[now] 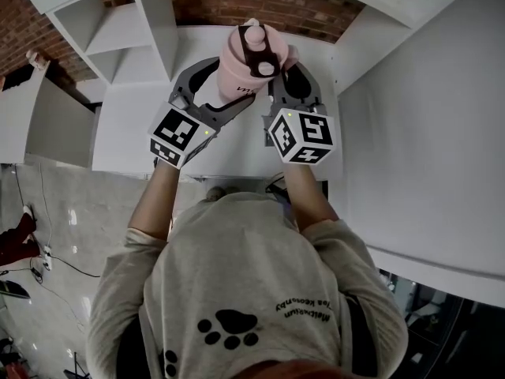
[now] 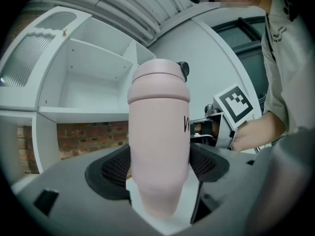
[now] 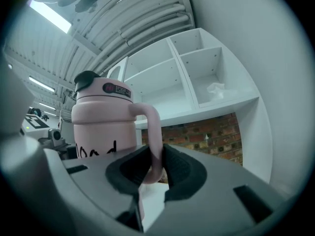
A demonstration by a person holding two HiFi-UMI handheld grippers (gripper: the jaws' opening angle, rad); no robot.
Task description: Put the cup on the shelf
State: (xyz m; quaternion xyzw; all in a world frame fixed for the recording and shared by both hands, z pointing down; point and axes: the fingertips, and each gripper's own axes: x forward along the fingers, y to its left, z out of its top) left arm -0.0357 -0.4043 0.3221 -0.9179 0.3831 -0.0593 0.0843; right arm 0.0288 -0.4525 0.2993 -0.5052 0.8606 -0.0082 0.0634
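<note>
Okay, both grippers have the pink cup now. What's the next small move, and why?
Probably raise the cup a little and ease it forward toward an open shelf compartment. The left gripper is shut on its body and the right gripper on its handle, so the hold looks secure, but the shelf board ahead seems higher than the cup's base.

Grey shirt (image 1: 252, 267), black paw print (image 1: 229, 328); grey left gripper (image 2: 160, 166), right gripper (image 3: 156, 165).

Cup (image 3: 101, 124): black lettering, only partly visible, unreadable. Sweatshirt (image 1: 252, 267): small upside-down print, too small to read.
</note>
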